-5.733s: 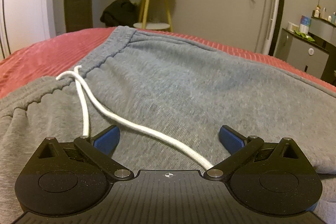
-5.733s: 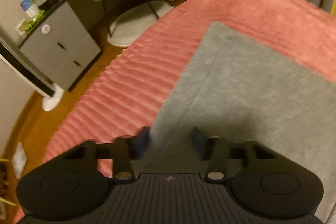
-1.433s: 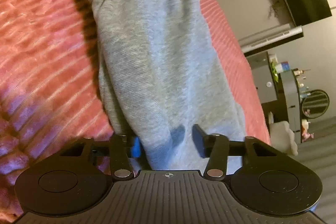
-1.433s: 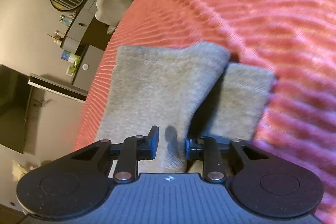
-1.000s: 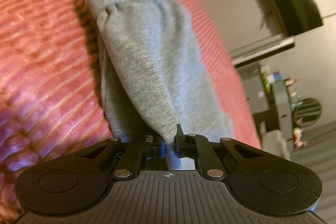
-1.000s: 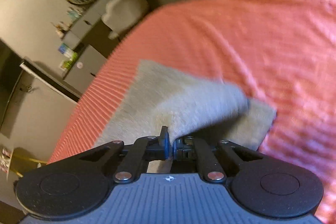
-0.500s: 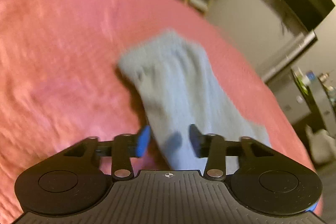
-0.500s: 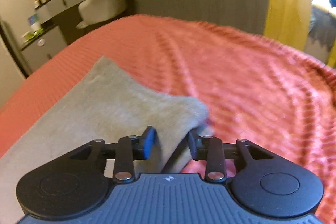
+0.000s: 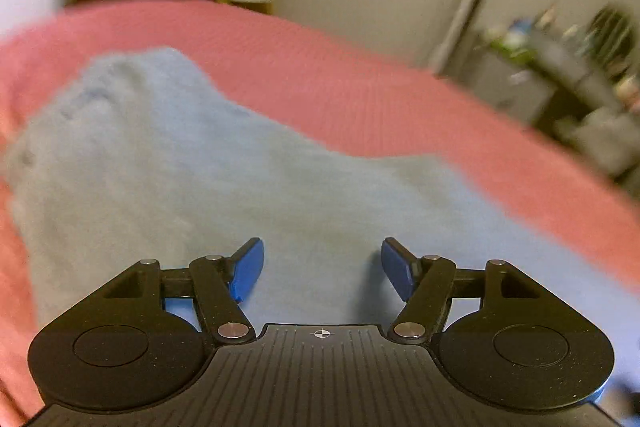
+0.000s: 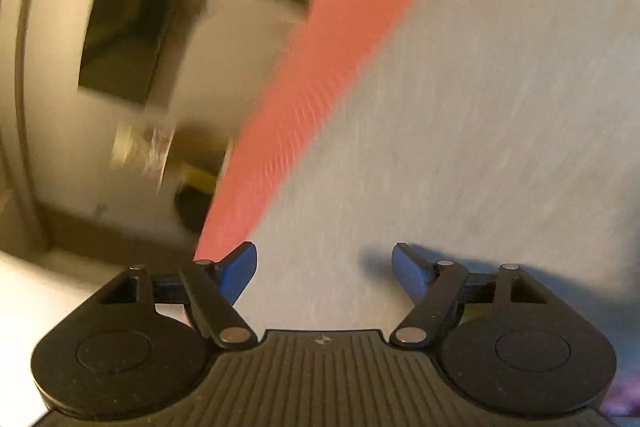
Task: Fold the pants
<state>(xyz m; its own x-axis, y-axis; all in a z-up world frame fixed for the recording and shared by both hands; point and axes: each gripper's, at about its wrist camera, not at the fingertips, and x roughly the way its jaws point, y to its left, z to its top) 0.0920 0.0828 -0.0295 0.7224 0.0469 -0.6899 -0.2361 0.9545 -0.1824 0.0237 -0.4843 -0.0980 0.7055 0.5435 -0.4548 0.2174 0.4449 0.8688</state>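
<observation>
On the red bedspread [image 9: 360, 95] | both tongs, left gripper [image 9: 322, 267] and right gripper [image 10: 324, 269], just let go, jaws spreading, nothing between | pants [image 9: 180, 179] lie folded; fold looks done.

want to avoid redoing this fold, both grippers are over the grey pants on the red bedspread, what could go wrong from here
1. The left gripper and right gripper are opening with nothing pinched, so the grey pants lie loose and a passing finger could drag the fold open.
2. Both views are motion-blurred; a fast regrasp may catch only the top layer.
3. The pants lie close to the edge of the red bedspread and could slide off.
</observation>
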